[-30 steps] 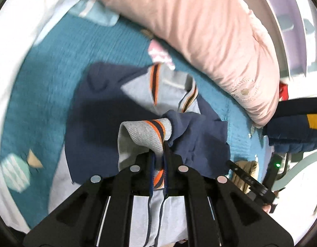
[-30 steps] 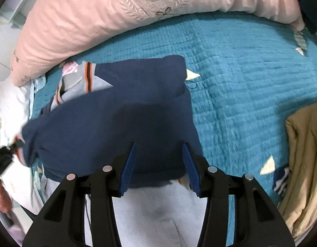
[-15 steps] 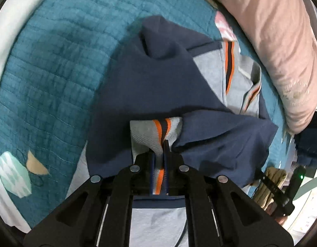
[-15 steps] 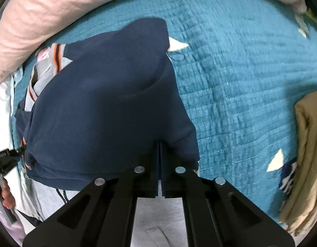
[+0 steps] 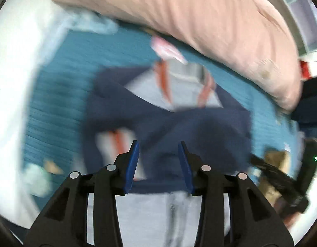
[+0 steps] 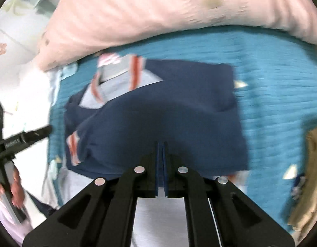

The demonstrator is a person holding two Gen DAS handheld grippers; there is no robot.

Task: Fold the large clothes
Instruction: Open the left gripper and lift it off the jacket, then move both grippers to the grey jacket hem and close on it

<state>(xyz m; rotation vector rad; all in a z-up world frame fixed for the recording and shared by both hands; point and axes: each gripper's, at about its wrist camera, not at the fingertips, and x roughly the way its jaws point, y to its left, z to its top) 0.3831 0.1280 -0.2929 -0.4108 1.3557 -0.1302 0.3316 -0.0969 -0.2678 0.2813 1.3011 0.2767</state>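
A navy and grey jacket [image 5: 179, 123] with orange-striped trim lies on the teal quilt [image 5: 61, 82]; both views are motion-blurred. My left gripper [image 5: 158, 146] hovers over its navy sleeve with the jaws opening and nothing pressed between the blue pads. The striped cuff [image 5: 115, 142] lies free just left of its left finger. In the right wrist view my right gripper [image 6: 161, 144] is shut on a fold of the jacket's [image 6: 158, 103] navy fabric, which bulges up around the fingertips. The cuff [image 6: 73, 150] rests at the garment's left edge.
A large pink pillow [image 5: 199, 20] [image 6: 158, 10] lies along the far side of the quilt [image 6: 271, 82]. A tan garment [image 6: 310, 175] sits at the right edge. A hand [image 6: 16, 185] holds the other gripper's black body at the left. White bedding borders the quilt.
My left gripper has let go of the striped cuff and its jaws have parted. My right gripper went from open to shut on the navy fabric. Both hands moved, shifting the views.
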